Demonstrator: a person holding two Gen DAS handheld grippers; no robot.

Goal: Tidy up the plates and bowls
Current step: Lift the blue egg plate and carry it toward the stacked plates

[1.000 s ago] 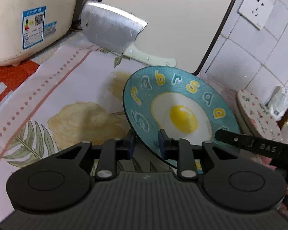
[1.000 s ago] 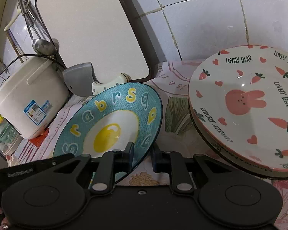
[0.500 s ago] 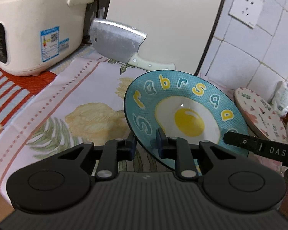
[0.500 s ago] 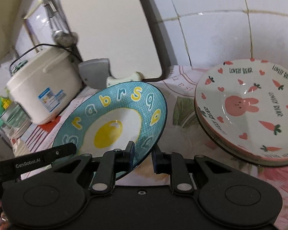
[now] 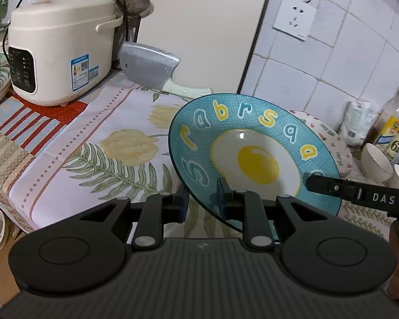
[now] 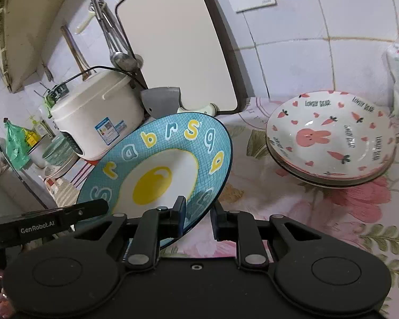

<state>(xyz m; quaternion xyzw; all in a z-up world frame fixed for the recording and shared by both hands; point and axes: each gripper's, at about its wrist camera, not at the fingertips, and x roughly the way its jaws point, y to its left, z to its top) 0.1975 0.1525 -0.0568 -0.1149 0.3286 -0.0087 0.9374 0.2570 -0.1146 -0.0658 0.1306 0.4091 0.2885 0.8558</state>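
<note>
We have the blue egg plate [image 5: 252, 156] lifted off the bench [image 5: 98, 148] and tilted, one rim in each tool, so we judge this to be the carrying step: the plate is on its way to join the others. The likely goal is the stack of rabbit plates [image 6: 332, 138] near the back edge of the bench by the tiled wall, to the right of the plate we carry.

The left hand-held gripper [image 5: 200, 199] is narrowed onto the near rim, one finger above the face and one beneath it. The right hand-held gripper [image 6: 196, 211] pinches the opposite rim in the same way; its left finger lies on the patterned face, its right finger sits behind the edge, though contact there is partly hidden. Both are closed on the plate, neither is wide.

Next, we think the plate must be levelled and brought over the rabbit stack, both tools moving together so the rim does not twist out of either pinch. A small white bowl [image 5: 377, 162] stands just beyond the stack, and the cleaver [image 5: 149, 66] leans by the rice cooker [image 5: 58, 53] at the back; we should keep clear of both.
</note>
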